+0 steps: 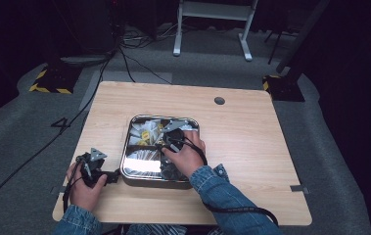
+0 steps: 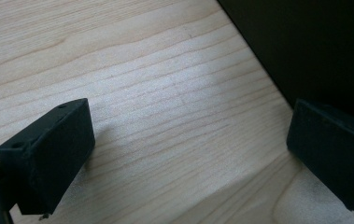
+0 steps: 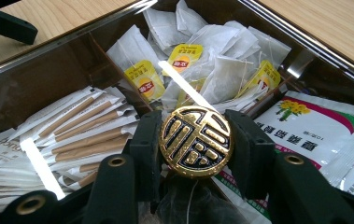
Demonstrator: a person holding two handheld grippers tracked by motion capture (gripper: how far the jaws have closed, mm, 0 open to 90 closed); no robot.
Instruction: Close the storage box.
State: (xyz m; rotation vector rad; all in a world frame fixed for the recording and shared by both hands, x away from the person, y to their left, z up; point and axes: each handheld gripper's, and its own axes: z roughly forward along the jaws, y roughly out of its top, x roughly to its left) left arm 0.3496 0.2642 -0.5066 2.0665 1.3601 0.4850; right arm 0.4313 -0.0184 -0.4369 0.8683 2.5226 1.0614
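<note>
Leftmost, the left gripper (image 1: 108, 176): rests on the wooden table (image 1: 251, 147) just beside the near left corner of the steel tray (image 1: 125, 147); its fingers (image 2: 53, 154) stand wide apart with only bare wood grain between them.

Next, the tray itself, divided into compartments. Ahead and to the left of the right gripper's fingers (image 3: 251, 149): paper-wrapped sticks (image 3: 79, 133), stacked flat. Straight ahead of them, in the far compartment: tea bags (image 3: 212, 70) with yellow tags, heaped loosely. To their right: printed sachets (image 3: 315, 126) bearing a flower picture.

Then the right gripper (image 1: 171, 142), held over the tray's middle, fingers clamped on a round black-and-gold medallion (image 3: 196, 141). The disc stands on edge between the two pads, face to the camera, gripped across its rim at opposite sides, above a dark bundle that I cannot identify.

Handling note, by appearance: stiff, probably metal or hard resin, fairly dense for its size, with a glossy raised face likely to slip. Best taken by the rim as now, pads squarely opposed; the gilt relief could scuff if dropped on steel.
</note>
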